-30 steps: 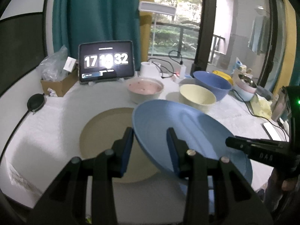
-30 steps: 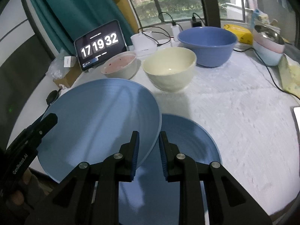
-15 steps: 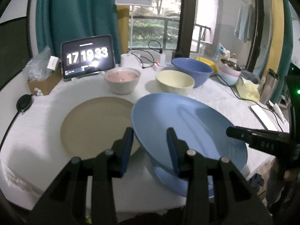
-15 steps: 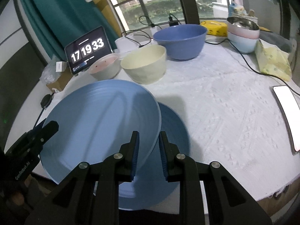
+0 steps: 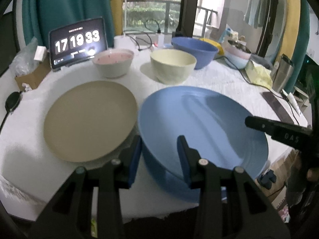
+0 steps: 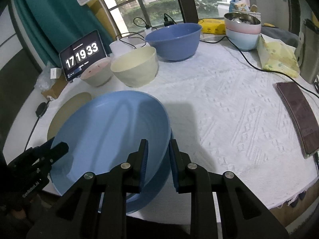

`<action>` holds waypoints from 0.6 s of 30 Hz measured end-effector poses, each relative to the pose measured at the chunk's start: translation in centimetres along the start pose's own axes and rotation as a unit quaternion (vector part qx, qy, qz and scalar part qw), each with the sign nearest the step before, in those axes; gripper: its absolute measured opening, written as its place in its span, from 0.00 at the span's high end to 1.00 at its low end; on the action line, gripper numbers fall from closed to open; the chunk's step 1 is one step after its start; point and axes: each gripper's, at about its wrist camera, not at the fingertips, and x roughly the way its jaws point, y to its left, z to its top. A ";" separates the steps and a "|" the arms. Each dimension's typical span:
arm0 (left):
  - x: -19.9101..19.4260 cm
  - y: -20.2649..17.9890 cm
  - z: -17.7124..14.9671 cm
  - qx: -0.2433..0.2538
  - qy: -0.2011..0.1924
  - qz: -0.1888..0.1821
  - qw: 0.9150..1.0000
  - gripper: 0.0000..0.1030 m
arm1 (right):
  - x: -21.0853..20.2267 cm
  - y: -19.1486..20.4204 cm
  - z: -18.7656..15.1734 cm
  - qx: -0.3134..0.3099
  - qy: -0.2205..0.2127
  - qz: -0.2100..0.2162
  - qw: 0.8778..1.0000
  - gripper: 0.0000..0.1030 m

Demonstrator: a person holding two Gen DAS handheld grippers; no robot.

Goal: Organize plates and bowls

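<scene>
Left wrist view: my left gripper (image 5: 159, 155) is clamped on the near rim of one blue plate (image 5: 201, 123), lifted; one tan plate (image 5: 89, 119) lies at 10 o'clock; three bowls behind: pink (image 5: 113, 62), cream (image 5: 173, 65), blue (image 5: 194, 48). Right wrist view: my right gripper (image 6: 158, 163) pinches the same plate's (image 6: 111, 135) opposite rim; a second blue plate (image 6: 147, 195) lies beneath.

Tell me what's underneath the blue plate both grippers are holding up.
A second blue plate lies beneath the held blue plate, resting on the white tablecloth. Only its near edge shows; the rest is covered.
</scene>
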 end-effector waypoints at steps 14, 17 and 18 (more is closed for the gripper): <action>1.1 0.5 -0.2 -0.003 0.029 0.003 1.000 0.54 | 0.4 -0.5 0.0 -0.002 0.004 -0.007 1.000 0.77; 0.8 1.0 0.3 -0.007 0.017 0.010 1.000 0.54 | 0.3 -0.5 0.3 -0.004 0.000 -0.011 1.000 0.77; 0.8 1.2 0.5 -0.009 0.015 0.013 1.000 0.54 | 0.3 -0.5 0.4 -0.004 0.000 -0.011 1.000 0.77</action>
